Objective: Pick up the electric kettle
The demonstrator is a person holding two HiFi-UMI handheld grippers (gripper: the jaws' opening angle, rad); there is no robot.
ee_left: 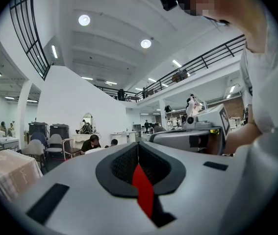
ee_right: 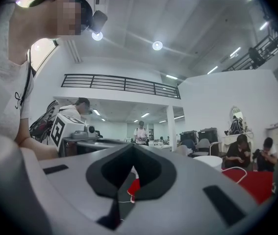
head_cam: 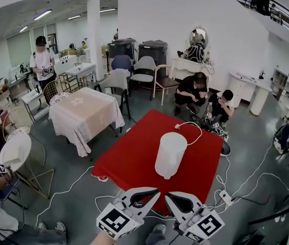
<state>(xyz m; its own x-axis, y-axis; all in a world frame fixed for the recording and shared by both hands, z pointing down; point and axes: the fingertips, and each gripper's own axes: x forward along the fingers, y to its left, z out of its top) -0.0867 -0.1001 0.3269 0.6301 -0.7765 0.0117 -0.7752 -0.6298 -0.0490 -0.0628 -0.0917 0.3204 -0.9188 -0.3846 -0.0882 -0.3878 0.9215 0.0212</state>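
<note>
The fingers of the left gripper (head_cam: 156,191) are pressed together, tip against tip, and nothing is between them. In the left gripper view only a strip of red shows through the gap behind the closed tips. The fingers of the right gripper (head_cam: 167,194) also look pressed together and hold nothing. Both grippers are low and near in the head view, side by side, with the tips turned toward each other. They are over the near edge of the desk (head_cam: 129,160), which has a red cloth on it.

The kettle (head_cam: 171,154) is white and stands upright near the middle of the desk. It is beyond the two grippers, a little to the right, and apart from both. No handle can be seen from here. A white cord (head_cam: 191,129) lies in a loop on the cloth behind it, toward the far edge.

The step in hand seems to be the approach: the kettle is not yet touched. The next move probably calls for spreading the fingers of at least one gripper before they reach the kettle, because closed fingers cannot take it. The body looks wide and smooth, so one gripper may slip on it. A grip on the handle, if one is found, or a hold from both sides would be safer. The cord could drag when the kettle is lifted.
</note>
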